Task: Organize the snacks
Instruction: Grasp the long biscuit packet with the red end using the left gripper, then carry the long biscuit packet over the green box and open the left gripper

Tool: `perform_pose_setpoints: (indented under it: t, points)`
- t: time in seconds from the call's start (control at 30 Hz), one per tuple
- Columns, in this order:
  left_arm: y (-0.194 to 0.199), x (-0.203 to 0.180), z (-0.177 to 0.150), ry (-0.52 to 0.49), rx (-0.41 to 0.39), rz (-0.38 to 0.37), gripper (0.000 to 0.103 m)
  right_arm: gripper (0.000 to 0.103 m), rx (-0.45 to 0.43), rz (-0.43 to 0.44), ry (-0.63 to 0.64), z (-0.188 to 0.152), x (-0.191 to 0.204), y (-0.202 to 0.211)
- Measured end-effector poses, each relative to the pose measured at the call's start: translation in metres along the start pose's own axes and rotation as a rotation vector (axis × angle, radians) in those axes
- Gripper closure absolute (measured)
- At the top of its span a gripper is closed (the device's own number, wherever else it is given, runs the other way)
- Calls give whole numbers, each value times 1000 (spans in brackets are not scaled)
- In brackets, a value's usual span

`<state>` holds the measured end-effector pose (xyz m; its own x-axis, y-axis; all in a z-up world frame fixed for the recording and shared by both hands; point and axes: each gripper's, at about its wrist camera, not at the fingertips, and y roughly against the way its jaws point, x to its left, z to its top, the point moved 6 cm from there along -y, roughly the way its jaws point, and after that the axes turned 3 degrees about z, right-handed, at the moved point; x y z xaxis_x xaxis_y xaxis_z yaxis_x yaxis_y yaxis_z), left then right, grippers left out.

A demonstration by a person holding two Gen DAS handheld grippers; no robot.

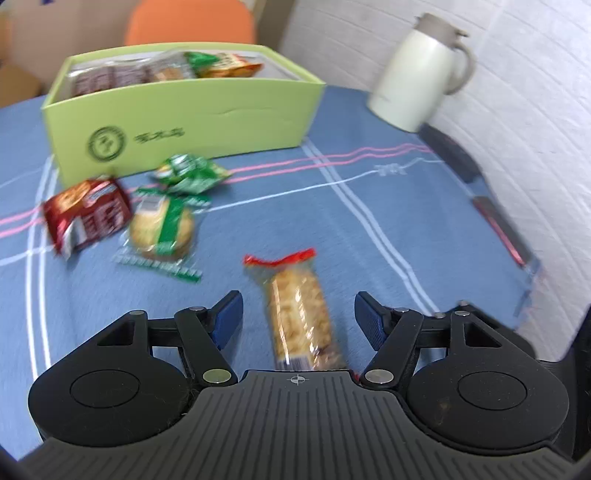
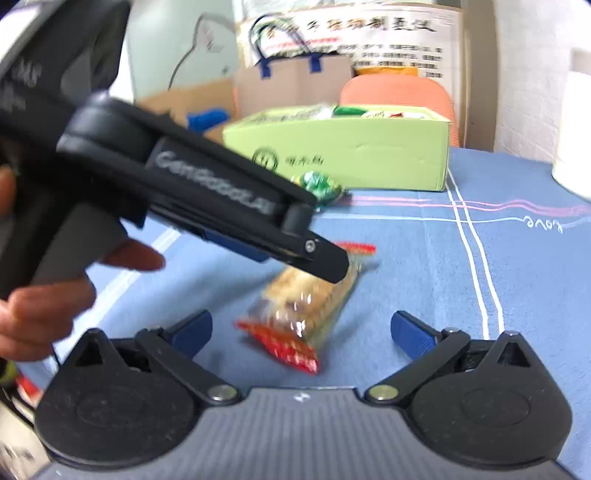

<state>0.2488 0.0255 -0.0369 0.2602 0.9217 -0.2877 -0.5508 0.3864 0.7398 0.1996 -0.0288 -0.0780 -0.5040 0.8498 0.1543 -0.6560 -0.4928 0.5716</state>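
Note:
A clear-wrapped nut bar with red ends (image 1: 300, 314) lies on the blue cloth between the open fingers of my left gripper (image 1: 298, 319), untouched. It also shows in the right wrist view (image 2: 306, 306), ahead of my open, empty right gripper (image 2: 301, 332). The left gripper's body (image 2: 207, 199) reaches over the bar there. A green box (image 1: 177, 114) holds several snacks. In front of it lie a green packet (image 1: 192, 173), a round biscuit pack (image 1: 162, 229) and a red packet (image 1: 88, 214).
A white jug (image 1: 421, 74) stands at the back right by the white wall. A dark flat object (image 1: 461, 158) lies along the table's right edge. An orange chair (image 1: 188, 22) and a paper bag (image 2: 291, 81) are behind the table.

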Motion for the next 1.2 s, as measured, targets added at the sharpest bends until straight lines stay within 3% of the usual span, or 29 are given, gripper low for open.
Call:
perform_pose_setpoints:
  t: [0.23,0.27,0.3,0.37,0.4,0.57,0.77,0.97,1.1,1.2]
  points:
    - [-28,1,5,-85,112,-54,58,2,26,-72,73,1,11,-17]
    - [-28,0,4,-101,97,-54,58,3,29,-79,83,-3,13,-21]
    - [-27,-1,2,-106,91,-54,59,14,23,-101,111,-7,15,-22]
    - [-22,-1,-5,-113,68,-62,72,37,6,-110,113,-5,10,-18]
    - [-18,1,-8,-92,63,-84,85,39,6,-74,99,-5,9,-17]
    - [-5,11,-8,44,8,-96,85,40,-5,-27,133,13,11,-12]
    - [19,8,76,83,-140,-114,85,40,-131,-58,239,94,-6,-4]
    - [-3,28,184,72,-236,-29,85,38,-168,-64,293,178,-46,-68]
    - [-52,58,227,92,-190,52,84,37,-95,-13,243,198,-73,-126]
    - [-91,78,234,104,-141,95,85,35,-30,17,230,194,-85,-157]
